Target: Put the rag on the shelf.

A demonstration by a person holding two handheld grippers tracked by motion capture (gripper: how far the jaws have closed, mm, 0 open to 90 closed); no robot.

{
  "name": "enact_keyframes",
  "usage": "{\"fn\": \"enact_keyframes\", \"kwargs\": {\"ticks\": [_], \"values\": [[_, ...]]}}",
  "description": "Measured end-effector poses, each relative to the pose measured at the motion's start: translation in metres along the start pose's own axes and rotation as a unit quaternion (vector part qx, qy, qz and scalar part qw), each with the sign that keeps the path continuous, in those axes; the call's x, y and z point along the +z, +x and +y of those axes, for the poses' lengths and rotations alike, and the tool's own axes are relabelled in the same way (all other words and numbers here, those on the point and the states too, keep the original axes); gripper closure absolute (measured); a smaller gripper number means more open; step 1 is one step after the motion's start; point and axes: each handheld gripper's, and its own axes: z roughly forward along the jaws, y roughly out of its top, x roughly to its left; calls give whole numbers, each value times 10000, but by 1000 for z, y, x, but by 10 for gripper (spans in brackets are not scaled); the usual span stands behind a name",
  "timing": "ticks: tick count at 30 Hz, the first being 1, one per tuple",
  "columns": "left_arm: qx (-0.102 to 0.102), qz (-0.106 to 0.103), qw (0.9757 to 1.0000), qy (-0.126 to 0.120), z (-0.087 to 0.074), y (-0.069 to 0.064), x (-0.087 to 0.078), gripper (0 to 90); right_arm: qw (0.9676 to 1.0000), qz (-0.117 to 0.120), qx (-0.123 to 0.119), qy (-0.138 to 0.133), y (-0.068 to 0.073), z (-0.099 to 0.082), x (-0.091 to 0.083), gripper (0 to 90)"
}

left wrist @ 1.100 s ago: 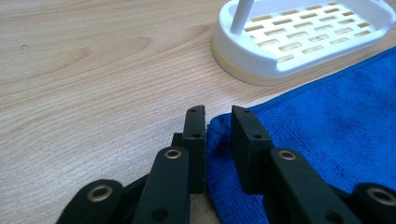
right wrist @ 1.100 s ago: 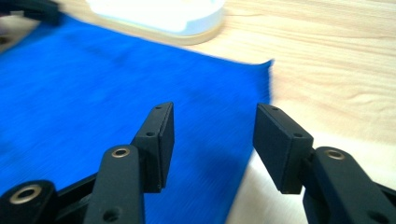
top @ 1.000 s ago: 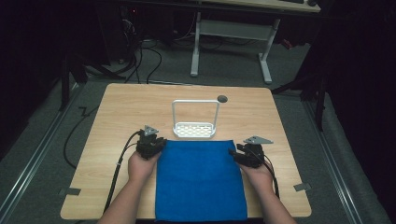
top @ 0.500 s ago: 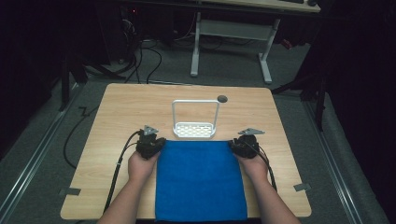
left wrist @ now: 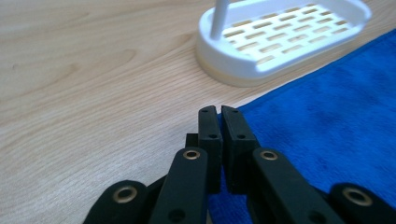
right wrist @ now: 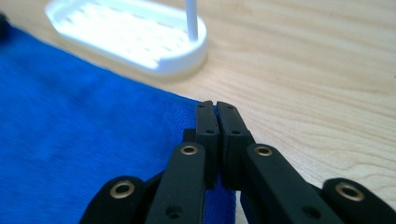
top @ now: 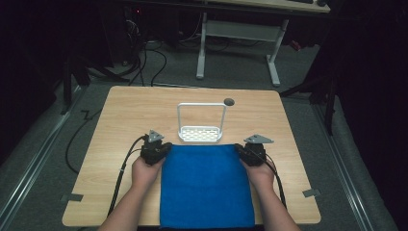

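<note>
A blue towel (top: 207,185) lies flat on the wooden table (top: 125,110), its near edge at the table's front. My left gripper (top: 155,150) sits at the towel's far left corner, my right gripper (top: 251,152) at its far right corner. In the left gripper view the left gripper (left wrist: 219,111) has its jaws together, tips right over the corner of the towel (left wrist: 336,116). The right gripper (right wrist: 215,106) is likewise shut over the far right corner of the towel (right wrist: 84,135). No cloth shows between either pair of jaws.
A white slotted rack with an upright wire handle (top: 201,129) stands just beyond the towel's far edge; its tray (left wrist: 285,37) (right wrist: 130,37) is close ahead of both grippers. A small dark hole (top: 229,101) marks the table's far side. Desk legs and cables lie on the floor behind.
The right gripper has shifted a little forward and left, onto the towel's far right corner. The left gripper and the towel have stayed put.
</note>
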Motion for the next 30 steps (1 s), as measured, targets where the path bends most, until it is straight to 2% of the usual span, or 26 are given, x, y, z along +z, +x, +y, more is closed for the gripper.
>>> {"fn": "enact_keyframes", "kwargs": {"ticks": [1,2,3,5,6,7,8,9,10,12,13,16,20,25,30], "values": [[78,-4,10000,-9,0,-2,-1,876,9999,42,24,-88,0,-1,-3,889],[255,65,9997,-20,2,-6,-3,876,9996,71,43,-285,1,-2,-10,889],[332,106,9994,-26,4,-8,-6,876,9995,118,27,-292,1,-2,-11,889],[348,74,9993,-80,4,-10,-9,876,9995,104,21,-292,2,-2,-12,889],[351,35,9992,-193,5,-14,-15,876,9990,153,89,-401,1,-3,-16,890],[351,35,9992,-193,5,-14,-15,876,9990,153,89,-401,1,-3,-16,890],[318,8,9991,-268,4,-15,-19,876,9987,193,144,-441,0,-4,-18,890],[288,-20,9990,-346,4,-16,-22,875,9987,190,103,-453,0,-4,-20,890],[319,3,9984,-475,3,-18,-26,875,9983,232,153,-516,0,-5,-24,889],[324,28,9982,-497,2,-19,-27,875,9976,289,180,-606,1,-3,-30,890],[305,25,9981,-532,2,-19,-30,875,9976,289,180,-606,1,-3,-30,890],[158,-33,9971,-744,4,-20,-39,875,9957,323,102,-859,6,3,-44,890],[23,-105,9931,-1168,11,-21,-61,875,9929,342,-24,-1138,12,9,-60,890],[59,-120,9883,-1517,19,-25,-83,875,9903,320,-100,-1347,16,14,-72,890],[141,-179,9835,-1796,28,-31,-99,875,9853,338,-175,-1666,22,21,-89,890]]}}
